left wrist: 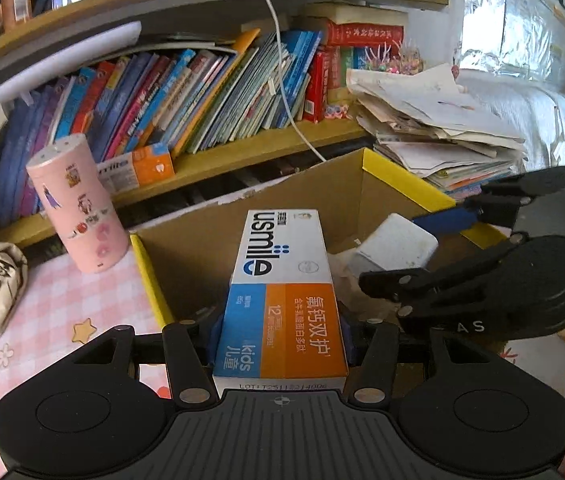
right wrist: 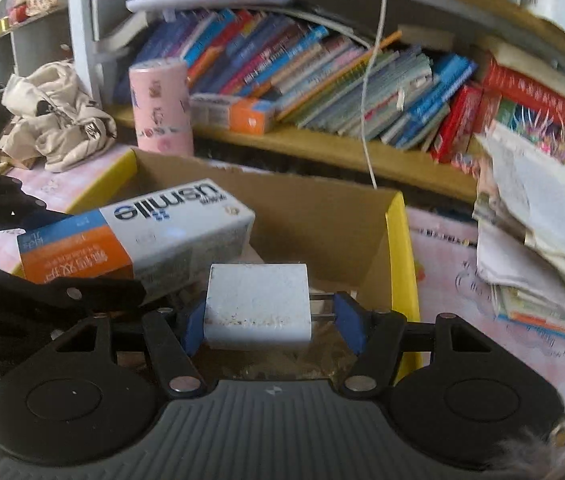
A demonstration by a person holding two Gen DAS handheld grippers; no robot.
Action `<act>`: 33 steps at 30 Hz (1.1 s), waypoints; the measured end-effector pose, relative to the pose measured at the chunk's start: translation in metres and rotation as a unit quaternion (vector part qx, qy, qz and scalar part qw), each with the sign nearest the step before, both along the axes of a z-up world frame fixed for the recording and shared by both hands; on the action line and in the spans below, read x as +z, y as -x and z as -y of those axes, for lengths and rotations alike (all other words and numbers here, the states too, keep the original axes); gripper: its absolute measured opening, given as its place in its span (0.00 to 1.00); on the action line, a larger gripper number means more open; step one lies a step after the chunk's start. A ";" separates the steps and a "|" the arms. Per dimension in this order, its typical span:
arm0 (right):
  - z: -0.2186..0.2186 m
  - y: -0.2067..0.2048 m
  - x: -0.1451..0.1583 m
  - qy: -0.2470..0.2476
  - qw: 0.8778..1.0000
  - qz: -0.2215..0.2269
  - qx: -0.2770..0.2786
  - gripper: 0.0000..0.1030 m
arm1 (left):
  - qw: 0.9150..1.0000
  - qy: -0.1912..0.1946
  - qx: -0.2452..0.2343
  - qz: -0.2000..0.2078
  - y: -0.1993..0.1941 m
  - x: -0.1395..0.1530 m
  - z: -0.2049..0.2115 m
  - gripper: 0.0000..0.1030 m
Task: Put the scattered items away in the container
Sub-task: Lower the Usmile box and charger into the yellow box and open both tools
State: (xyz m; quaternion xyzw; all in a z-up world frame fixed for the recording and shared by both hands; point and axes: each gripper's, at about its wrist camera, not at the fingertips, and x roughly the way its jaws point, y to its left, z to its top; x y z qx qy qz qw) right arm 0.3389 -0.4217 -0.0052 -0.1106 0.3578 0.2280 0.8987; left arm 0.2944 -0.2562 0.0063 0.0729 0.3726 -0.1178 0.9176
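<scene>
The left tool [left wrist: 282, 344] clamps one white, blue and orange cardboard toothpaste carton [left wrist: 282, 292], printed "usmile" and "kids", over the open brown cardboard box with yellow rim [left wrist: 398, 176]. The right tool [right wrist: 272, 326] grips one white plug-in charger block [right wrist: 256, 306] above the box's near edge. A second "usmile" carton [left wrist: 138, 170] lies on the bookshelf [left wrist: 242, 152].

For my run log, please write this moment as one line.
left tool: holds toothpaste box | right tool: holds charger | both over cardboard box

I'm working in a home, likely a child's study corner: a wooden bookshelf [left wrist: 242, 148] crammed with children's books [left wrist: 186, 96], a pink checked tablecloth [left wrist: 54, 312], loose paper stacks [left wrist: 434, 120], a sticker-covered pink canister [left wrist: 78, 204].
</scene>
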 end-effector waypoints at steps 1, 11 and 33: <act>0.000 -0.001 -0.003 0.000 1.000 -0.005 -0.002 0.61 | 1.000 -0.006 -0.001 -0.004 -0.002 -0.003 -0.001 0.50; -0.012 0.008 -0.014 0.020 1.000 0.002 -0.013 0.61 | 0.998 -0.047 -0.036 -0.001 -0.020 -0.012 -0.012 0.51; -0.024 0.000 -0.011 0.014 1.000 -0.002 -0.020 0.74 | 1.000 -0.012 -0.009 -0.002 -0.011 -0.006 -0.029 0.57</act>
